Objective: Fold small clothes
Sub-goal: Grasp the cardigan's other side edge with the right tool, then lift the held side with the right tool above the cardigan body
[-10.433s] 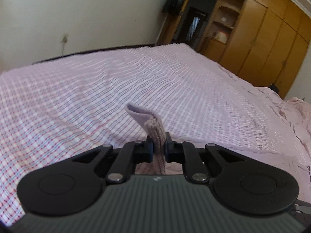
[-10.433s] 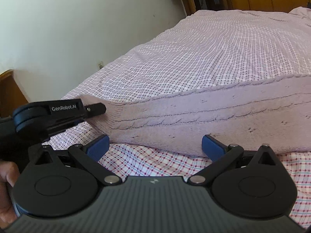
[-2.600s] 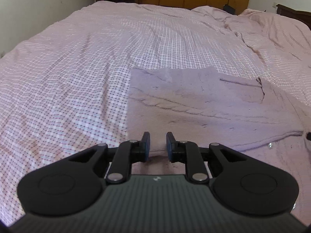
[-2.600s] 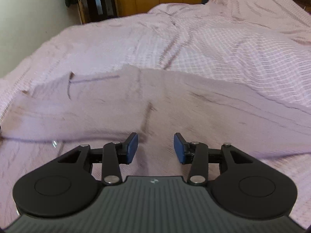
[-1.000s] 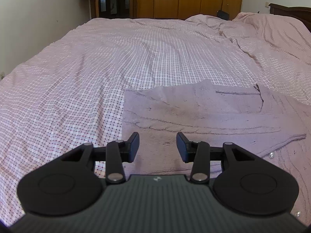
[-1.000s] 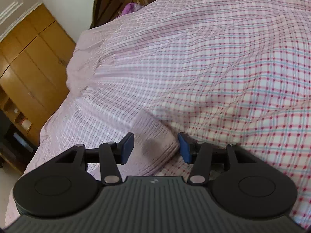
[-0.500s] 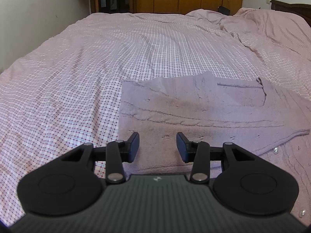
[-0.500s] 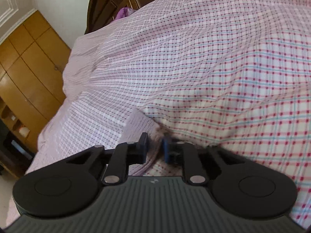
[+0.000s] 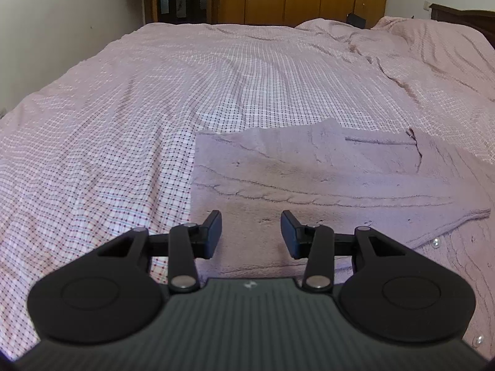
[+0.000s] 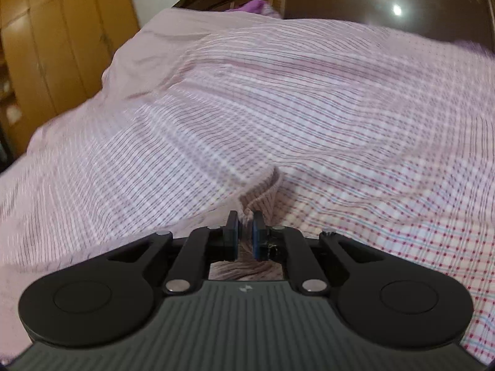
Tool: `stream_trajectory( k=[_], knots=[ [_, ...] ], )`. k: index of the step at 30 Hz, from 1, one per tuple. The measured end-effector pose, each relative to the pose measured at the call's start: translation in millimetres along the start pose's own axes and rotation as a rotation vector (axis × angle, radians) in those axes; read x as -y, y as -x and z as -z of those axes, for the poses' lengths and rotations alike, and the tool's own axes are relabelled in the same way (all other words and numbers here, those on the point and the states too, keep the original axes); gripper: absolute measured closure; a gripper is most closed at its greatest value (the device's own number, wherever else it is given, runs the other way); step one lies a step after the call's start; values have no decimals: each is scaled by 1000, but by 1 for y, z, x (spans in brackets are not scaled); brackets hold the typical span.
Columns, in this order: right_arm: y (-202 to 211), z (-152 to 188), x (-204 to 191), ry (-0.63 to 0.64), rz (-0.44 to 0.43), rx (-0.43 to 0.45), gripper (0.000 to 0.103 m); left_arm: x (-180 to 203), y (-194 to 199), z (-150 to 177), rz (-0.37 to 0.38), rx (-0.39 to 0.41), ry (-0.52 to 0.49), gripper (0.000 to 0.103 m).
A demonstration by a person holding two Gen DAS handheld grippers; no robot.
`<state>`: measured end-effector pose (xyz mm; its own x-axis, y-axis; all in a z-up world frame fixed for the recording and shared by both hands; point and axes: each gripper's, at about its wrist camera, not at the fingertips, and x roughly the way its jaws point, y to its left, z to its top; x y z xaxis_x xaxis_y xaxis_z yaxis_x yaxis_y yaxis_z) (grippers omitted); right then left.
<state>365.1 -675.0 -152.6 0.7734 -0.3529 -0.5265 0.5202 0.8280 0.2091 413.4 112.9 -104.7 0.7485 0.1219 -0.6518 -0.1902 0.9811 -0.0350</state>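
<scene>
Since a second ago the right tool (image 10: 244, 232) has closed up: its blue pads, which stood apart on either side of a ribbed knit edge, now pinch that edge between them, and the view behind it has swung round and gone blurry. The left tool (image 9: 251, 232) has hardly shifted; its fingers are spread wide with nothing between them, poised just above the near part of the cardigan (image 9: 309, 179).

The cardigan is a pale mauve cable-knit lying flat on the bed (image 9: 123, 123), spread ahead of the left tool and off to its right. Its straight left edge runs away from the tool's left finger (image 9: 213, 232), so most of the knit lies in front of and to the right of the spread fingers. One layer is folded over across the middle, and a row of small pearl buttons (image 9: 436, 241) shows along the lower right.

From the right tool's side, only a small gathered piece of the knit (image 10: 263, 194) is visible, rising in a little fold right at the pinched pads, with more of it bunched beneath the tool. The checked pink bedsheet (image 10: 340, 123) stretches beyond, up towards a dark wooden headboard (image 10: 371, 9) and the wardrobe (image 10: 62, 31).
</scene>
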Motion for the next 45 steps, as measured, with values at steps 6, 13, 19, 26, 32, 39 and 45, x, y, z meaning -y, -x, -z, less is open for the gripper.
stream_trajectory(
  k=[6, 13, 19, 26, 32, 39, 45],
  knots=[
    [17, -1, -45, 138, -16, 7, 95, 2, 1, 1, 3, -4, 7, 59],
    [41, -1, -105, 200, -79, 25, 95, 4, 2, 2, 28, -5, 10, 59],
    [57, 4, -151, 239, -131, 25, 95, 6, 3, 0, 34, 6, 6, 59],
    [91, 7, -198, 257, -205, 52, 95, 8, 7, -2, 48, 17, 1, 59],
    [112, 12, -239, 288, -259, 63, 95, 9, 12, -3, 67, 22, -3, 59],
    [133, 23, -272, 322, -309, 66, 95, 8, 14, -3, 69, 20, -2, 59],
    [146, 26, -291, 337, -341, 76, 95, 10, 17, -3, 74, 15, -9, 59]
  ],
)
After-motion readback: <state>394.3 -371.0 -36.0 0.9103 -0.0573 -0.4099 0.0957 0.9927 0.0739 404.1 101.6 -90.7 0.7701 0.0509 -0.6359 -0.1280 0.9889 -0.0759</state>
